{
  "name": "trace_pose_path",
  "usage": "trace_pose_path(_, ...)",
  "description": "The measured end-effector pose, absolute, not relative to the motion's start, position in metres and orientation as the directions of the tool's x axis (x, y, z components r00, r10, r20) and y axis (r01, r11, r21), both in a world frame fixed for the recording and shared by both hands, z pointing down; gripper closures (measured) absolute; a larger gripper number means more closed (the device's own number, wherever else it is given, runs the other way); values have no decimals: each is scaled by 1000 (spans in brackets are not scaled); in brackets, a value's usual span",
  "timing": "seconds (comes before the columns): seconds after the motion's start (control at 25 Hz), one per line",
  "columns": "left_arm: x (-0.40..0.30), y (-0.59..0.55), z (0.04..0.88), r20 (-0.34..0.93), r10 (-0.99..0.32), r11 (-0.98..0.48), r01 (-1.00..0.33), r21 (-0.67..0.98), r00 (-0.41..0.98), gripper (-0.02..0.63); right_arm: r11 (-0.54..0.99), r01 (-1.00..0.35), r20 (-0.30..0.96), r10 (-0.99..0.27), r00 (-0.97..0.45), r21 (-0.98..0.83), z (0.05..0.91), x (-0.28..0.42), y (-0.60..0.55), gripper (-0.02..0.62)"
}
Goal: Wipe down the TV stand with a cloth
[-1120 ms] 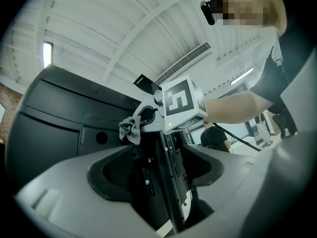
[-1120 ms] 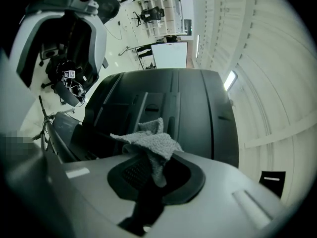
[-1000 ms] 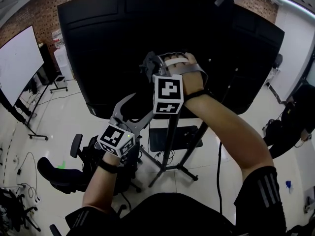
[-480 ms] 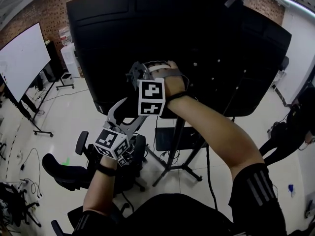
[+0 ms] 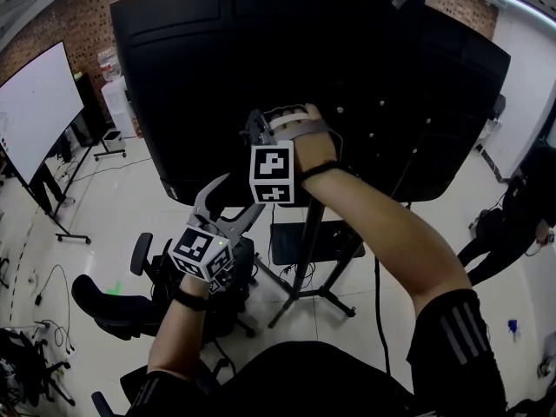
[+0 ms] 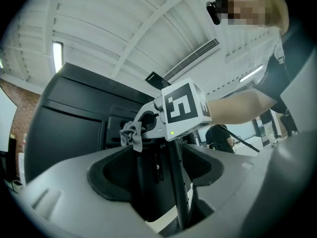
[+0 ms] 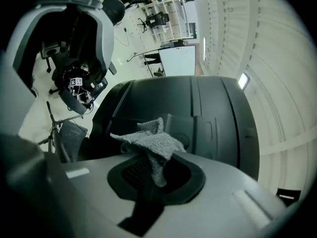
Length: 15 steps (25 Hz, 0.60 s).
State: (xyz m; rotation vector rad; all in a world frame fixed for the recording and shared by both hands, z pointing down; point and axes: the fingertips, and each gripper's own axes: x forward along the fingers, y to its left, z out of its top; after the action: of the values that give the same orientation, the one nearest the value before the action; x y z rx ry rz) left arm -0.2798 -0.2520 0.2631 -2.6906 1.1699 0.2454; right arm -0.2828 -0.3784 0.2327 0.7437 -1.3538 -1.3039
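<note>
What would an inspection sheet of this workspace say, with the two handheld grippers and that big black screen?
Surface: black back panel of a big screen on a black stand; dust cannot be told.
Job's things: grey cloth, crumpled, held up near the panel.
Clutter: office chair on the floor left of the stand.
Grippers: right gripper shut on the cloth; left gripper open, nothing between its jaws, below the right one in the head view.
Cables: one cable hanging beside the stand; floor wires at far left.
Surroundings: whiteboard, brick wall, a person at right.
</note>
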Motion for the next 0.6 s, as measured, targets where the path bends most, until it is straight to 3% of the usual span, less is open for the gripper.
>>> trace_pose_path(0.2,-256,-253,263,-220,-671,-701,-703,-125,708,268,197,296,246,-959,-139,935,233,-250,-380,546)
trace_pose_path(0.4,-241,-252,261,-215,-653,-718,-684,-131,726,268,230,284,267,-958,-100,931,235,-230,-380,546)
trace_pose_path(0.6,-233,-249,259,-215,-649,-720,-680,-135,730,268,261,158,293,-925,-240,952,230,-228,-357,545)
